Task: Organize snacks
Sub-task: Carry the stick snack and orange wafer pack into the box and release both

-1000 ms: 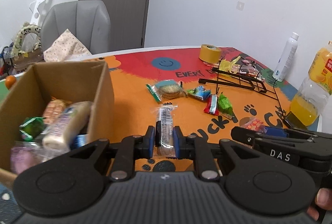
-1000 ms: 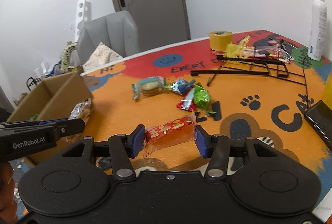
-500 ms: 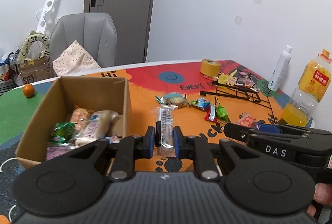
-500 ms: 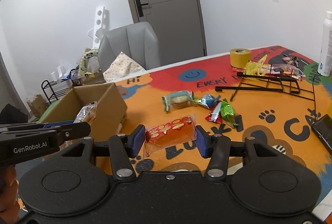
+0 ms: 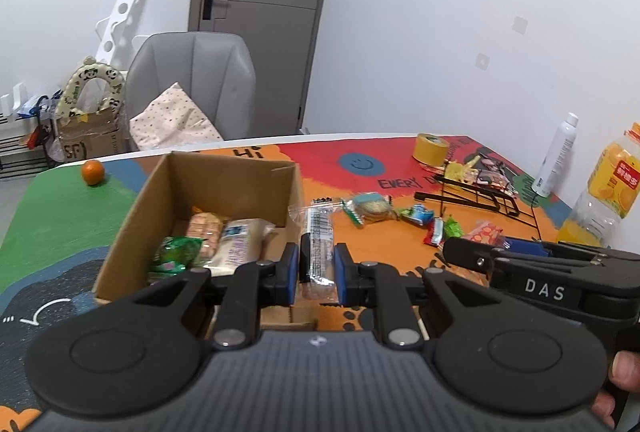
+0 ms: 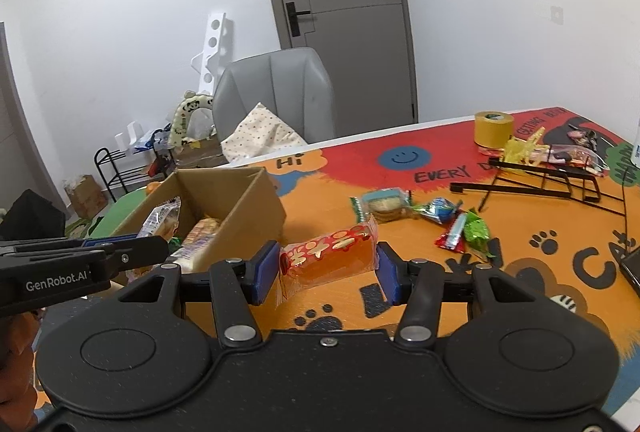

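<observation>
My left gripper (image 5: 317, 274) is shut on a clear-wrapped snack bar (image 5: 318, 232), held above the near right corner of the open cardboard box (image 5: 132, 208). The box holds several wrapped snacks (image 5: 224, 240). My right gripper (image 6: 326, 272) is shut on a red and gold wrapped snack (image 6: 330, 252), held above the table to the right of the box (image 6: 248, 200). Loose snacks lie on the table: a cracker pack (image 6: 386, 202), a blue candy (image 6: 438, 210), a red bar (image 6: 452, 236) and a green pack (image 6: 476, 232).
A black wire rack (image 6: 548, 180) lies on the colourful table mat with small packets behind it. A yellow tape roll (image 6: 494, 128), a white bottle (image 5: 556, 156), an orange juice bottle (image 5: 600, 192), an orange fruit (image 5: 93, 172) and a grey chair (image 5: 192, 84) are around.
Both grippers have risen and pulled back with their snacks. The box now shows more fully, lower in both views.
</observation>
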The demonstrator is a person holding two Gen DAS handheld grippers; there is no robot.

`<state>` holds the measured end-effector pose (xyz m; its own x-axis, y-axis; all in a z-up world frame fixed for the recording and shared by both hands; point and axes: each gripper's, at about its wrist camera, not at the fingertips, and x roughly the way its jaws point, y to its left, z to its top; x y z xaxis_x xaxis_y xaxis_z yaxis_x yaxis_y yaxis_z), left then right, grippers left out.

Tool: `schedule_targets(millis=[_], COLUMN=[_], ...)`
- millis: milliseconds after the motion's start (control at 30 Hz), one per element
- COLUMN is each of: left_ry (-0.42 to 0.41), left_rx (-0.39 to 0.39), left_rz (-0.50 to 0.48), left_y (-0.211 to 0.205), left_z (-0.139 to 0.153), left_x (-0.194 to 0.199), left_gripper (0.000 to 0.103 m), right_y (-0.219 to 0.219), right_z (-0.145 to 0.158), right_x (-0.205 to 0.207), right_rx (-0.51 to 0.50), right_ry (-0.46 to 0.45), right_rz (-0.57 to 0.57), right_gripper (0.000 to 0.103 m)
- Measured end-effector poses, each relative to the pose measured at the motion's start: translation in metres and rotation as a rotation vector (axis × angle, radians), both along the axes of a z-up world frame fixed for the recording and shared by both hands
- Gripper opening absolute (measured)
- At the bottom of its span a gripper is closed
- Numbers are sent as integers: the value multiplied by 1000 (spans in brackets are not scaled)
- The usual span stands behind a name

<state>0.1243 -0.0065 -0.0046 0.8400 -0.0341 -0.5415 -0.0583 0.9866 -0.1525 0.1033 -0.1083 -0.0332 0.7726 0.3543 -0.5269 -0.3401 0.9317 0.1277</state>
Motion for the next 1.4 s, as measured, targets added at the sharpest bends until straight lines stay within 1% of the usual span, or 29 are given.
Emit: schedule_targets(millis=[500, 600, 633, 733, 867, 967, 1033, 1067, 1133, 1300, 1333, 1367, 1400], left_ry=[21, 24, 25, 28, 27, 27, 28, 27, 26, 23, 22, 21, 20], left_rx=[-38, -53, -57, -72, -71, -62, -56, -56, -57, -54, -56, -56, -55], left_rz=[68, 84, 92, 97, 114, 133, 143, 148, 158, 190, 193, 197, 200], left_y=[41, 47, 48, 55, 63, 71, 76, 79, 85, 97, 99, 101, 102], left_z=[-12, -15, -16, -17, -17, -16, -16, -15, -15, -13, -12, -12, -12], left_x=[4, 5, 5, 5, 3, 0, -2, -4, -7, -15, -15, -17, -17], left_gripper=[18, 19, 22, 22, 22, 28, 37, 39, 48, 57, 59, 60, 61], right_y=[33, 39, 41, 47, 58, 68, 76, 80, 87, 104, 107, 110, 111], right_z=[-6, -7, -7, -7, -2, 2, 4, 4, 5, 6, 7, 8, 9], right_x=[9, 10, 10, 12, 13, 14, 14, 14, 15, 12, 12, 12, 11], right_rx=[-24, -28, -30, -36, -34, -35, -38, -38, -37, -23, -18, -15, -7], right_ry=[15, 17, 18, 19, 12, 5, 1, 0, 0, 0, -1, 2, 1], right_rz=[38, 50, 54, 63, 83, 105, 121, 131, 145, 192, 201, 206, 207], right_gripper=[50, 50, 50, 50, 50, 50, 50, 50, 50, 50, 52, 57, 61])
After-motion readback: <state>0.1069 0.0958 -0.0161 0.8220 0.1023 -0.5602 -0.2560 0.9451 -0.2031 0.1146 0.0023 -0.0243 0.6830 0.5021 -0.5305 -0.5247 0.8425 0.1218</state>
